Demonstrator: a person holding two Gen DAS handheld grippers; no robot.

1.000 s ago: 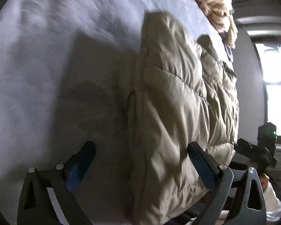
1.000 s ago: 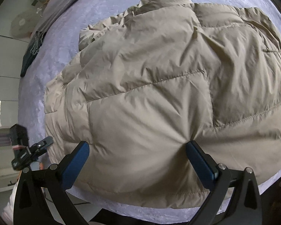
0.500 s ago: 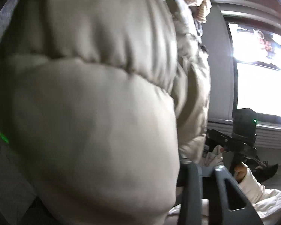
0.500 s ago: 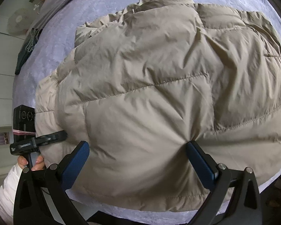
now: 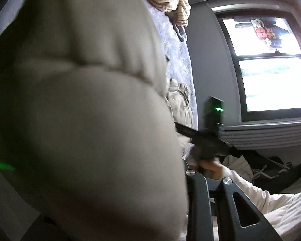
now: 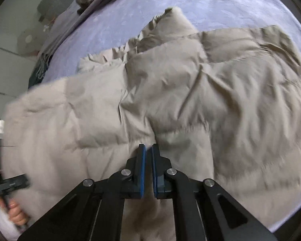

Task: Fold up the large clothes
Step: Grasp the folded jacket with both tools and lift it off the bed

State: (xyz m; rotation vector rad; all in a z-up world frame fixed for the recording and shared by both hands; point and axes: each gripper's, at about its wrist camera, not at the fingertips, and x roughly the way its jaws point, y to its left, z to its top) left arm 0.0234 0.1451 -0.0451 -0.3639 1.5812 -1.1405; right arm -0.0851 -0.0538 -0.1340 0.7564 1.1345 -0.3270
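The right gripper (image 6: 148, 150), jaws closing on the near hem of the beige puffer jacket (image 6: 190, 92) spread away across the bed (image 6: 210, 2), anchored it, while the left gripper (image 5: 190, 190) probably pinched the raised side.

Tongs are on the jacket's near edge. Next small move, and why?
Probably raise the right tongs level with the left tongs: both jaws are closing on the puffer jacket, but only the left corner hangs clear of the bed.

Lavender bedspread (image 6: 220, 6), upper frame. Striped cream cloth heap (image 5: 166, 0), top centre. Bright window (image 5: 271, 68), upper right. Round white fan (image 6: 28, 39), upper left.
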